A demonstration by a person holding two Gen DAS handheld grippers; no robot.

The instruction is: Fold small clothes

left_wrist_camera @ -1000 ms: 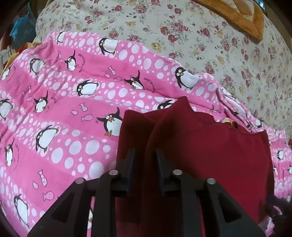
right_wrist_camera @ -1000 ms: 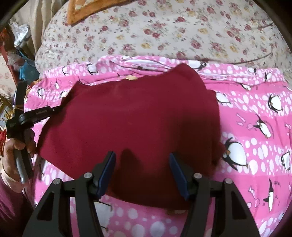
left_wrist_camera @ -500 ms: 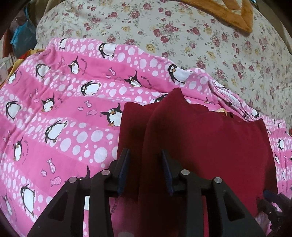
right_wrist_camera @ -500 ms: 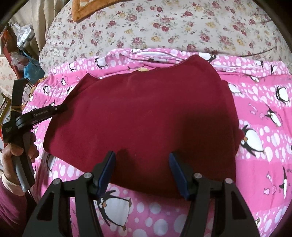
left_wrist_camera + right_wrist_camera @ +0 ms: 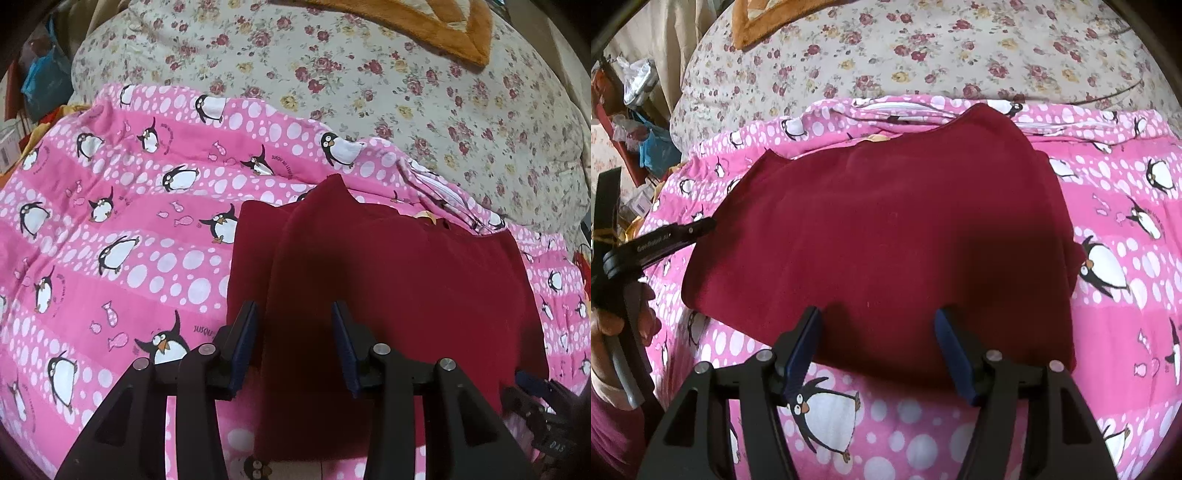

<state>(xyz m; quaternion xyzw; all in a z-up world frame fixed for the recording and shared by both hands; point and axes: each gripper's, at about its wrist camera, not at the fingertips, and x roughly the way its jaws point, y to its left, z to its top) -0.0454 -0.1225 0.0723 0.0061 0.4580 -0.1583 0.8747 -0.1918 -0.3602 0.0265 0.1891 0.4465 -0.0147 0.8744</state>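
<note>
The dark red garment [image 5: 879, 236] is lying folded near the penguin blanket's [image 5: 110, 229] far edge. The left gripper [image 5: 295, 343] is opening, cloth between its jaws unpinched; it should be lifting clear without dragging. The right gripper [image 5: 877, 347] is hovering half-open, holding nothing.

Floral bed [image 5: 406, 85], penguin blanket [image 5: 122, 229] atop.

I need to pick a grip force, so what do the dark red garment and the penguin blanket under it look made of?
Dark red garment: looks like soft fleece or brushed knit, matte and slightly fuzzy, with no visible weave. Penguin blanket: probably printed woven cotton, smooth and matte, with fine creases and a crisp print. Neither can be confirmed by sight.
</note>
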